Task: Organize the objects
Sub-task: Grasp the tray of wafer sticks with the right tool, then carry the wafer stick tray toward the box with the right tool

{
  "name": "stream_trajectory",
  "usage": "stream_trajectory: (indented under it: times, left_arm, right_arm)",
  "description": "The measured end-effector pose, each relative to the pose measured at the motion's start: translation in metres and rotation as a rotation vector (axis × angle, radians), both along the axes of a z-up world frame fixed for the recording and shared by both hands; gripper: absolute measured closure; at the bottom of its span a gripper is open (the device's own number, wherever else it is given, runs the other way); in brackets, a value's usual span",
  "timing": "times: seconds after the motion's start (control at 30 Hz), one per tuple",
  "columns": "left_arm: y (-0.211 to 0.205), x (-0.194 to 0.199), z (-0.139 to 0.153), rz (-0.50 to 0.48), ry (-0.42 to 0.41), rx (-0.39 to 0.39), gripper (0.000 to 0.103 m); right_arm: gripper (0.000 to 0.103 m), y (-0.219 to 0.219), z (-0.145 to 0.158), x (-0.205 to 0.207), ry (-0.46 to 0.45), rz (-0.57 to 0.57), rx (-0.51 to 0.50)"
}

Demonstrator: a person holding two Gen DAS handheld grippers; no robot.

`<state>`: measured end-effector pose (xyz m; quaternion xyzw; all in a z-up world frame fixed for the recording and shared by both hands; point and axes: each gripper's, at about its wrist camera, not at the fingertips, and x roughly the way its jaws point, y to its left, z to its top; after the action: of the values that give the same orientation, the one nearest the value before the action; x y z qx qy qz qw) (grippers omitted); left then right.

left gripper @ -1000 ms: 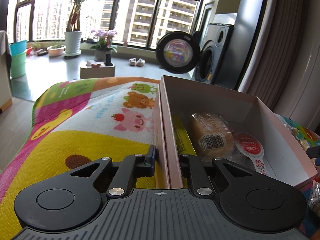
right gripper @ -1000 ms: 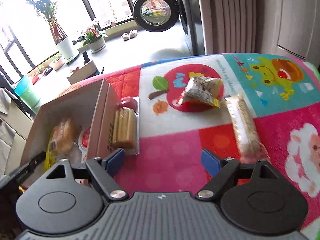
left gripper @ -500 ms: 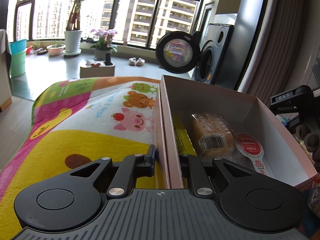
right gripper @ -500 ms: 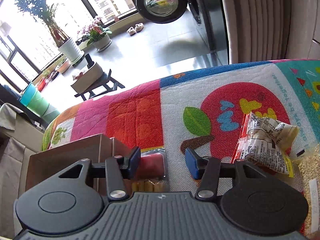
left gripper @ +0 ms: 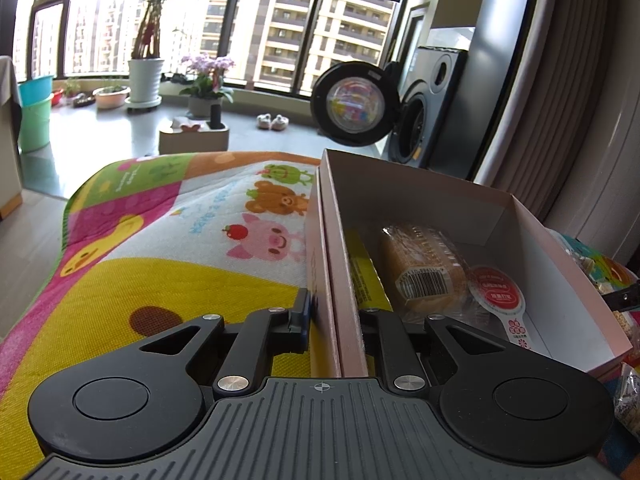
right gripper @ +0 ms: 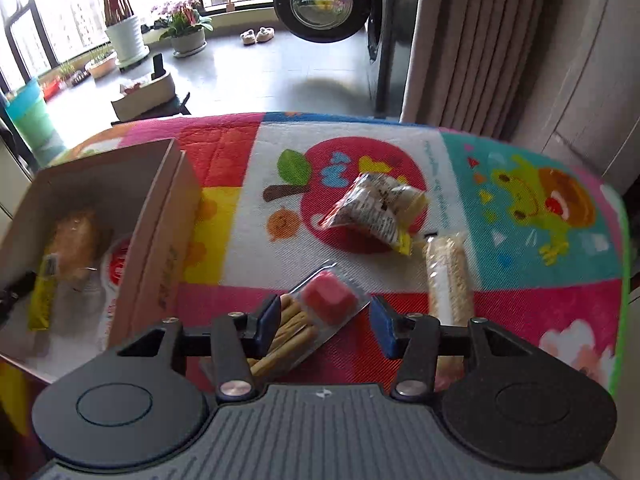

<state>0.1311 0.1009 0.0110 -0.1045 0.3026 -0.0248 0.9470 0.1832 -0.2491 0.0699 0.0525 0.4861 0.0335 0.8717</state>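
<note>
Since half a second earlier, the right gripper [right gripper: 322, 322] had pulled back and lifted the biscuit tray [right gripper: 308, 320], held skewed between half-closed pads. At nine o'clock, the left gripper [left gripper: 334, 320] stayed clamped on the box [left gripper: 560, 264] wall. Farther off, at one o'clock, two snack packs [right gripper: 376, 208] lay loose on the mat [right gripper: 520, 308]. That corner grip could let the tray twist free.
</note>
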Motion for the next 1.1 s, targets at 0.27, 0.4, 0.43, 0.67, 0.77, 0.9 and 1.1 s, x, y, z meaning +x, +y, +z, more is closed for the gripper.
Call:
stream_trajectory:
  times: [0.27,0.4,0.43,0.67,0.77,0.9,1.1]
  left_arm:
    - [0.0,0.0,0.0,0.004,-0.006,0.006,0.087]
    - [0.001,0.001,0.0,0.004,-0.007,0.003,0.087]
    - [0.001,0.001,0.0,0.003,-0.006,0.001,0.087]
    - [0.002,0.001,0.0,0.001,-0.003,-0.009,0.087]
    - [0.002,0.001,0.0,0.001,-0.004,-0.009,0.087]
    - [0.002,0.001,0.0,0.001,-0.004,-0.009,0.087]
    - [0.002,0.001,0.0,0.002,-0.004,-0.009,0.087]
  right_arm:
    - [0.039,0.026,-0.029,0.011,0.03,-0.125,0.08]
    - [0.057,0.047,-0.031,0.01,0.008,-0.042,-0.003]
    - [0.061,0.051,-0.03,0.003,0.012,-0.023,-0.027]
    - [0.068,0.063,-0.027,-0.068,0.026,0.104,-0.088]
    - [0.068,0.075,-0.026,-0.107,0.023,0.185,-0.106]
    - [0.067,0.088,-0.027,-0.167,-0.005,0.269,-0.131]
    - [0.054,0.085,-0.024,-0.221,-0.043,0.244,-0.161]
